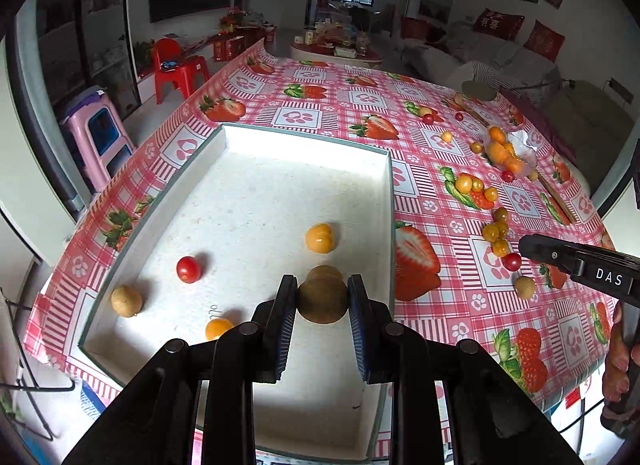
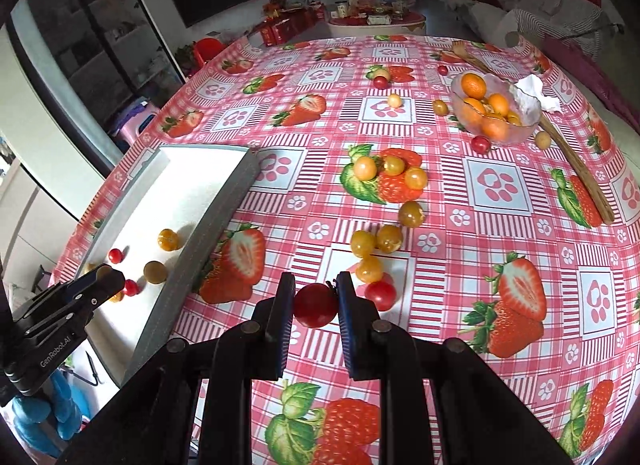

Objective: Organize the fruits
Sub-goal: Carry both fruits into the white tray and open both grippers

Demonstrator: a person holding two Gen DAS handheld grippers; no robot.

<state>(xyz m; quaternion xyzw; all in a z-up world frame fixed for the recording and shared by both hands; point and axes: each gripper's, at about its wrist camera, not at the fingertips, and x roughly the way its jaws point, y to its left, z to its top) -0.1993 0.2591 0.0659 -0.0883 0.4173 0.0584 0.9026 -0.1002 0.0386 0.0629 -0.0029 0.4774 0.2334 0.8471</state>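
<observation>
My left gripper [image 1: 322, 284] is shut on a brown round fruit [image 1: 323, 303] and hangs over the white tray [image 1: 308, 151]. On the tray floor lie a red cherry tomato [image 1: 188, 269], a yellow fruit [image 1: 320, 238], another brown fruit [image 1: 126, 300] and an orange fruit [image 1: 218, 328]. My right gripper [image 2: 316, 285] is shut on a red cherry tomato [image 2: 316, 307] above the tablecloth, to the right of the tray's grey wall [image 2: 216, 217]. In the right wrist view the left gripper [image 2: 105, 274] shows over the tray. In the left wrist view the right gripper [image 1: 526, 246] shows by the loose fruits.
Several yellow fruits [image 2: 363, 243] and a loose cherry tomato [image 2: 381, 295] lie on the strawberry tablecloth just ahead of my right gripper. A glass bowl [image 2: 516, 137] of small oranges stands at the far right beside a long wooden spoon [image 2: 576, 173] and crumpled paper [image 2: 532, 95].
</observation>
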